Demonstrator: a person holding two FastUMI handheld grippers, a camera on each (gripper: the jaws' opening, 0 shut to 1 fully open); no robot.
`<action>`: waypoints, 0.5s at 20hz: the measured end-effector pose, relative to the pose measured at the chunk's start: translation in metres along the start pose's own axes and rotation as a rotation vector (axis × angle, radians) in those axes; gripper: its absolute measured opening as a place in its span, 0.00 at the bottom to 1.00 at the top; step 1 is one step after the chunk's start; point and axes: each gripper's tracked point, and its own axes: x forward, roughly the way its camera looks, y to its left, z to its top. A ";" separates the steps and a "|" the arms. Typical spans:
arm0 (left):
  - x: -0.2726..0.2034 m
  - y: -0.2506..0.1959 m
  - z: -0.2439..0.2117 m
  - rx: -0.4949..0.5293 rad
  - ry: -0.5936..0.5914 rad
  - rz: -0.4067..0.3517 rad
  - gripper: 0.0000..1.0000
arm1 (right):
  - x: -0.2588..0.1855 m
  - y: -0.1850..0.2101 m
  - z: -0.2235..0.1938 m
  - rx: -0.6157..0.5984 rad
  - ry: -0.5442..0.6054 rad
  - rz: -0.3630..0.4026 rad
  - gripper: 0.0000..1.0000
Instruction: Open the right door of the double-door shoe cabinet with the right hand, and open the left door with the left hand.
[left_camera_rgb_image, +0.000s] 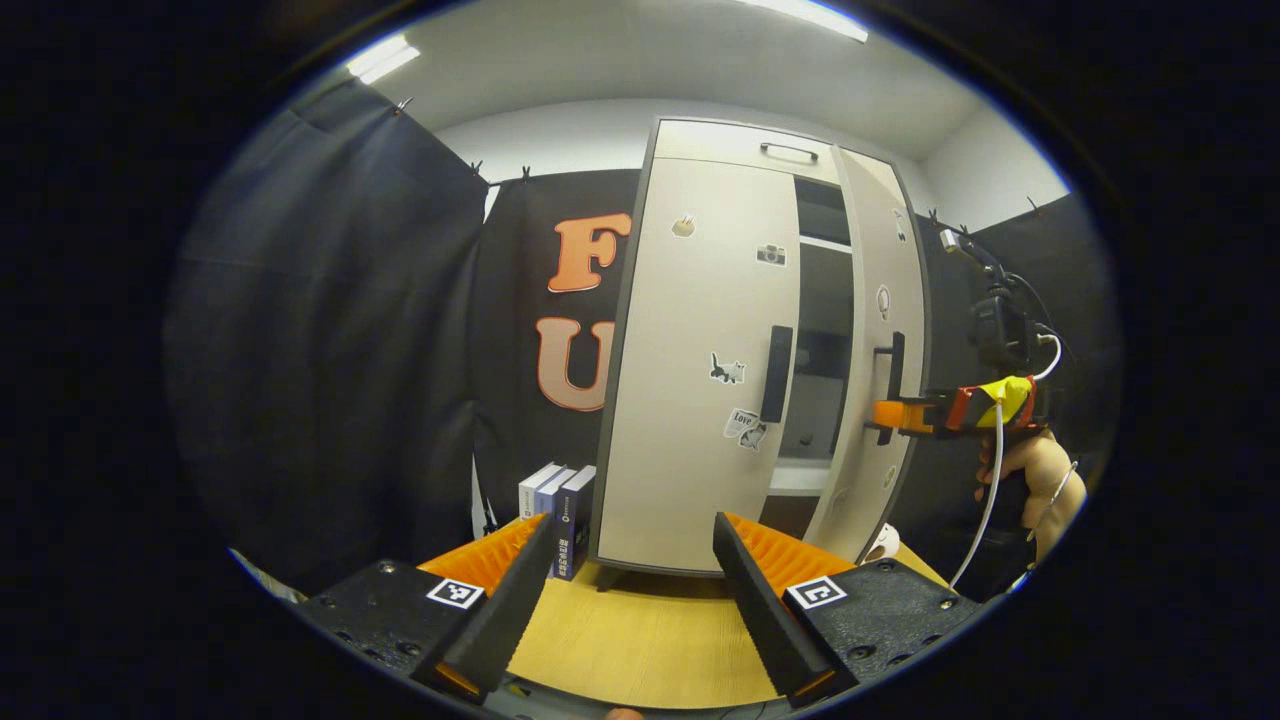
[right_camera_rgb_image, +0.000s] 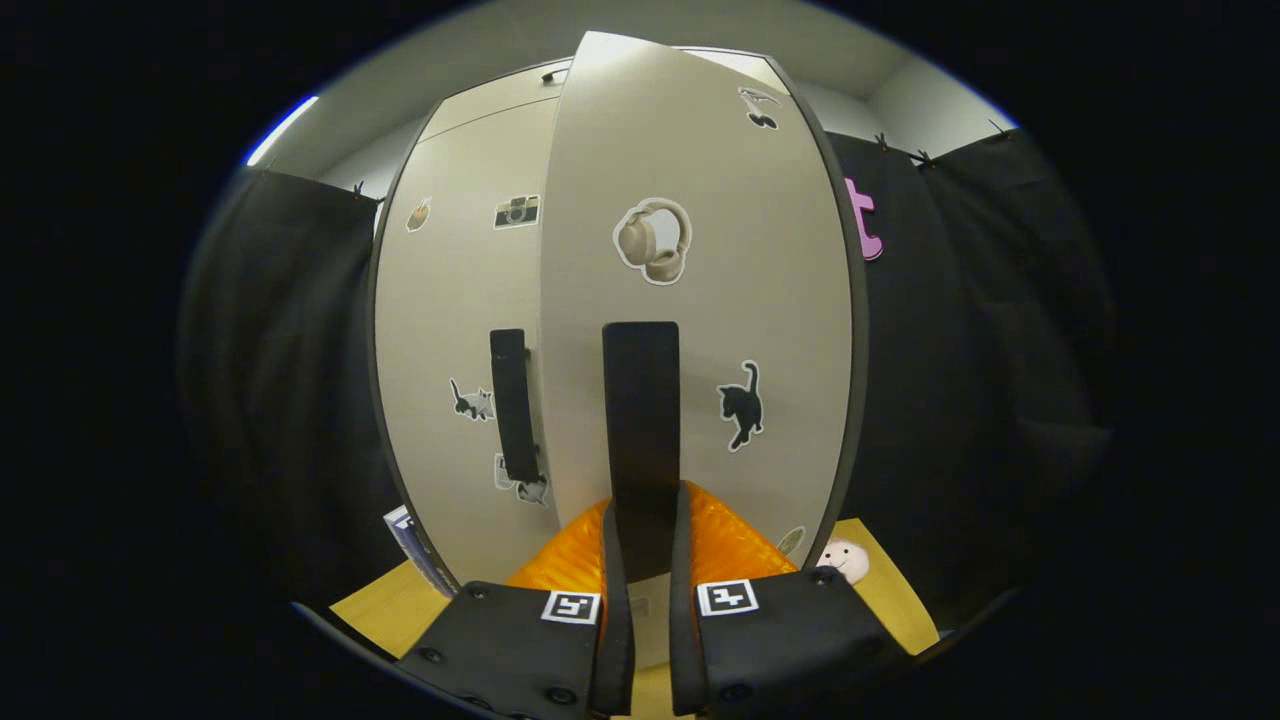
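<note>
A beige double-door shoe cabinet (left_camera_rgb_image: 700, 330) stands on a wooden table (left_camera_rgb_image: 640, 640). Its right door (left_camera_rgb_image: 880, 330) is swung partly open, and dark shelves show in the gap. The left door (left_camera_rgb_image: 700, 400) is closed, with its black handle (left_camera_rgb_image: 776, 372) free. My left gripper (left_camera_rgb_image: 625, 590) is open, low over the table and well short of the cabinet. My right gripper (right_camera_rgb_image: 642, 520) is shut on the right door's black handle (right_camera_rgb_image: 641, 400); the left gripper view shows it at the right door's handle (left_camera_rgb_image: 893, 375), held by a hand (left_camera_rgb_image: 1035, 480). The left door (right_camera_rgb_image: 460, 330) and its handle (right_camera_rgb_image: 512, 403) lie behind.
Three books (left_camera_rgb_image: 558, 510) stand upright against the cabinet's left side. A small white round figure (right_camera_rgb_image: 845, 560) sits on the table by the cabinet's right foot. Black cloth walls close in on the left, the back and the right.
</note>
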 end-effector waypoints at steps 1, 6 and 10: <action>-0.002 -0.001 0.001 -0.001 -0.001 0.000 0.95 | -0.002 -0.002 0.000 0.001 0.001 0.003 0.23; -0.007 -0.013 0.002 -0.028 0.003 -0.017 0.95 | -0.011 -0.009 0.000 -0.010 0.003 0.010 0.22; -0.008 -0.020 0.004 -0.020 0.004 -0.026 0.95 | -0.020 -0.017 0.000 -0.001 0.002 0.007 0.22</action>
